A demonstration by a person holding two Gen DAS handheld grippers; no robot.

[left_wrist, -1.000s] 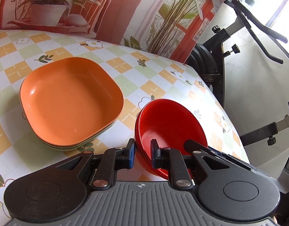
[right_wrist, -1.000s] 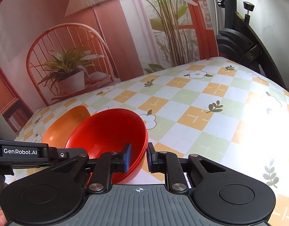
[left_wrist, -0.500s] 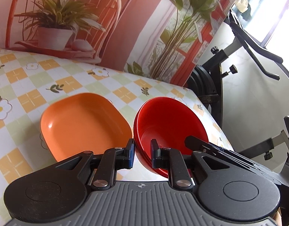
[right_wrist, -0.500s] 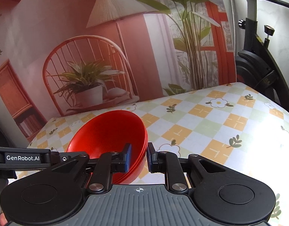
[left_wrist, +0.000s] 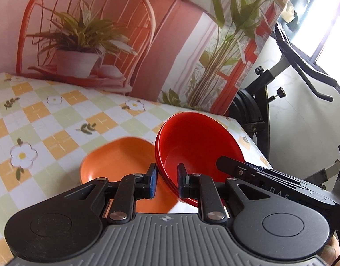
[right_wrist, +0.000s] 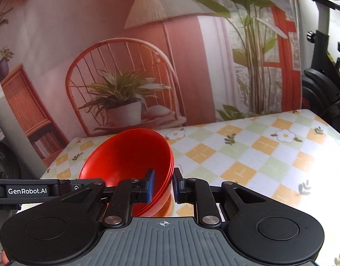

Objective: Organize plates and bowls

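The stack of red bowls [left_wrist: 198, 146] is clamped at opposite rims by the left gripper [left_wrist: 166, 180] and right gripper [right_wrist: 162, 185], so it is carried evenly above the orange plates [left_wrist: 116, 159] at lower centre.

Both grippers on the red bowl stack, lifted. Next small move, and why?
Probably carry the red bowls toward the orange plates and lower them there: left gripper and right gripper pinch opposite rims, and the stack hangs tilted above the tablecloth.

Red bowls [left_wrist: 196, 146]: nested stack, 3 rims visible, glossy, tilted, raised off table, pinched at opposite rims. Orange plates [left_wrist: 116, 161]: rounded-square, shallow, lay flat on checked cloth, just left of and below bowls, partly hidden.
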